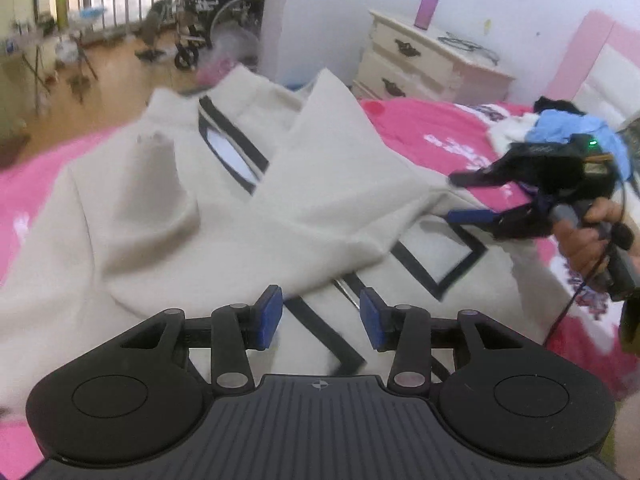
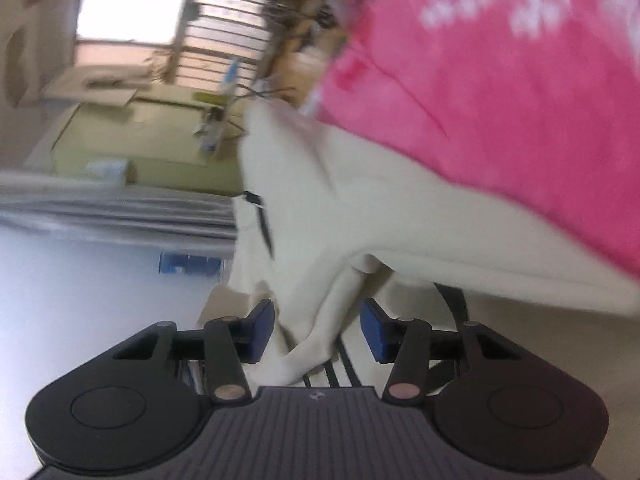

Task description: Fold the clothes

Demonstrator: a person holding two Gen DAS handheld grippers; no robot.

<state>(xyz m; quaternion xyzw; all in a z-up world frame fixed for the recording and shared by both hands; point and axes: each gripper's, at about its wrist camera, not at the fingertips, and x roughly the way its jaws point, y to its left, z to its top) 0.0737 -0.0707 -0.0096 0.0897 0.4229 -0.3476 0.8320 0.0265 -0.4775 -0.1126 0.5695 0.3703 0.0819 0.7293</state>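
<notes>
One cream garment with black stripe trim (image 1: 224,216) lies spread on one pink printed bedspread (image 1: 432,128). Two black grippers with blue pads are out: the left (image 1: 321,317), the right (image 1: 472,196). One cream two-drawer nightstand (image 1: 424,60), one purple cup (image 1: 426,10) on it, one small clothes heap (image 1: 560,124), one wheelchair (image 1: 216,20).

Pink bedspread (image 1: 420,128), cream nightstand (image 1: 424,60) w/ drawers, white wall (image 1: 328,16), barred window (image 2: 132,12), wood floor (image 1: 116,68).
</notes>
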